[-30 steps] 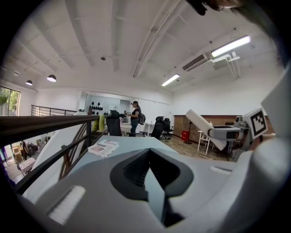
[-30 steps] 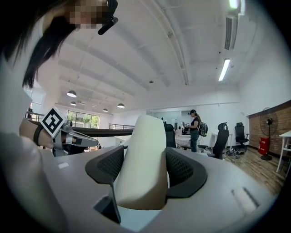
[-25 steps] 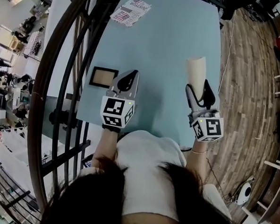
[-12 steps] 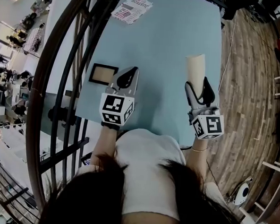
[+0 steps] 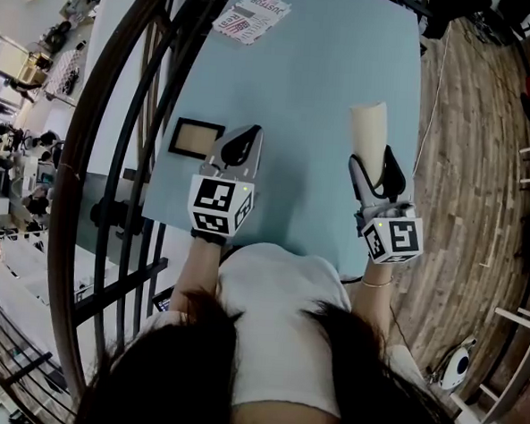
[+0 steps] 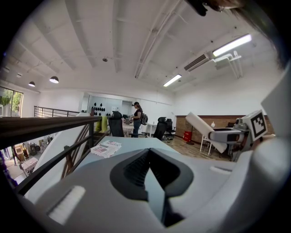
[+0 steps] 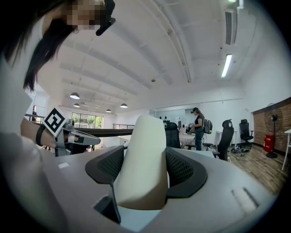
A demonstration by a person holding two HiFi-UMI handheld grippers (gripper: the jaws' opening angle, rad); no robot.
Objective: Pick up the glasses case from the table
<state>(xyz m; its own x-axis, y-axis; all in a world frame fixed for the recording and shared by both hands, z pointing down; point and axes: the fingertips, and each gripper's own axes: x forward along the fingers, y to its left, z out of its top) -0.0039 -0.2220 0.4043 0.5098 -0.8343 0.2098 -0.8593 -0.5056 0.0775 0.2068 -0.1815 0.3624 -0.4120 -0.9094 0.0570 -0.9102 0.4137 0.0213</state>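
Observation:
The glasses case (image 5: 370, 132) is a long cream case, and my right gripper (image 5: 378, 169) is shut on its near end at the table's right side. In the right gripper view the glasses case (image 7: 145, 132) fills the gap between both dark pads of that gripper (image 7: 143, 157) and sticks out forward. From the left gripper view the case (image 6: 204, 129) slants upward, off the table. My left gripper (image 5: 242, 142) hovers over the table's front left with its jaws shut and nothing between them; its pads meet in its own view (image 6: 149, 154).
The light blue table (image 5: 309, 84) carries a small dark-framed tile (image 5: 196, 141) left of my left gripper and a printed leaflet (image 5: 252, 18) at the far edge. A dark metal railing (image 5: 134, 154) runs along the table's left. Wooden floor (image 5: 464, 174) lies to the right.

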